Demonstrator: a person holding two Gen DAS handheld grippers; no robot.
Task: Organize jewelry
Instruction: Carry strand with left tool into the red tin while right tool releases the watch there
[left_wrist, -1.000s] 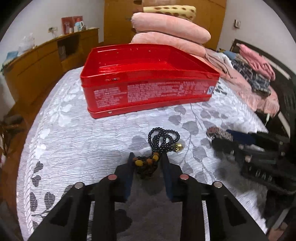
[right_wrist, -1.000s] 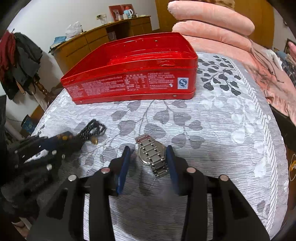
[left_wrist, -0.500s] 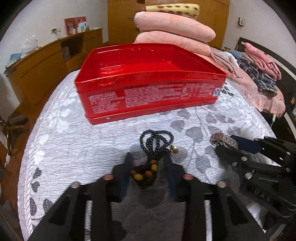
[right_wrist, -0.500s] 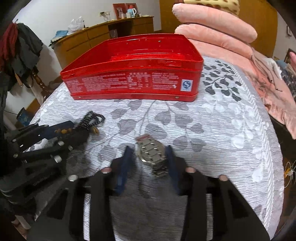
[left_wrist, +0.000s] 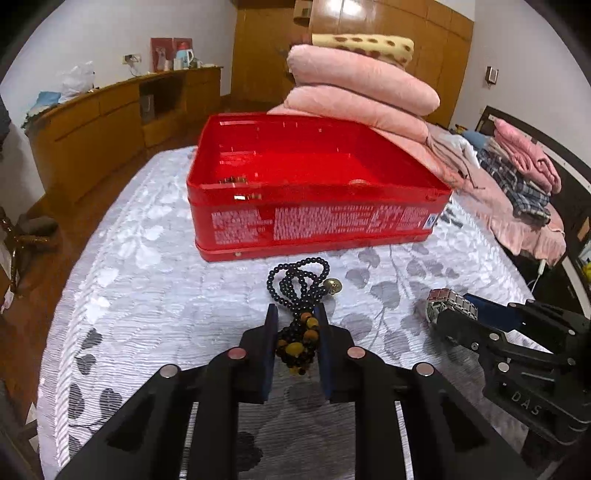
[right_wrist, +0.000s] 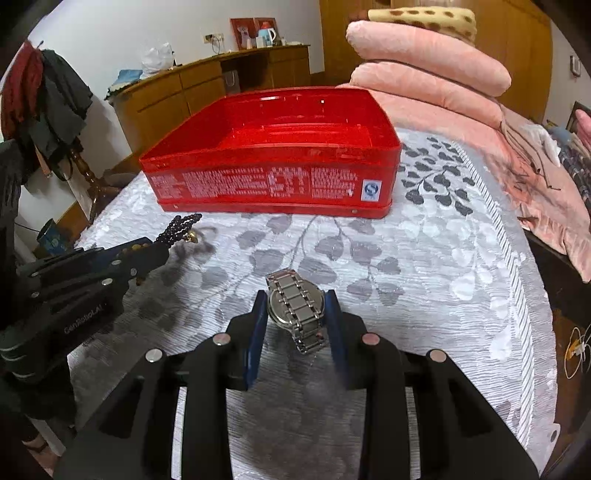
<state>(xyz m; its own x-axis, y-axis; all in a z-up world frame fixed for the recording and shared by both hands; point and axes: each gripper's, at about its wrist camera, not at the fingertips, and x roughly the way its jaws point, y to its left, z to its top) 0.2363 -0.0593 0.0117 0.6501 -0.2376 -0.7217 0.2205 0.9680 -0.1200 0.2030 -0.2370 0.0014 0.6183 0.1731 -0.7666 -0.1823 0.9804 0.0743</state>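
My left gripper (left_wrist: 295, 325) is shut on a black bead necklace (left_wrist: 300, 291) with amber beads and a small brass bell, held just above the bedspread. My right gripper (right_wrist: 296, 308) is shut on a silver metal watch (right_wrist: 295, 306), also lifted. An open red tin box (left_wrist: 317, 192) stands ahead of both grippers; it shows in the right wrist view (right_wrist: 273, 155) too. The right gripper with the watch shows at the right of the left wrist view (left_wrist: 454, 308). The left gripper with the necklace shows at the left of the right wrist view (right_wrist: 159, 243).
A white bedspread (right_wrist: 424, 258) with grey leaf print covers the bed. Stacked pink pillows (left_wrist: 362, 92) lie behind the box. Folded clothes (left_wrist: 517, 177) lie at the right. A wooden sideboard (left_wrist: 110, 122) stands along the left wall, past the bed's edge.
Both grippers have risen and moved toward the red box, carrying the necklace and the watch off the bedspread. The box now looks nearer and its inside shows more.
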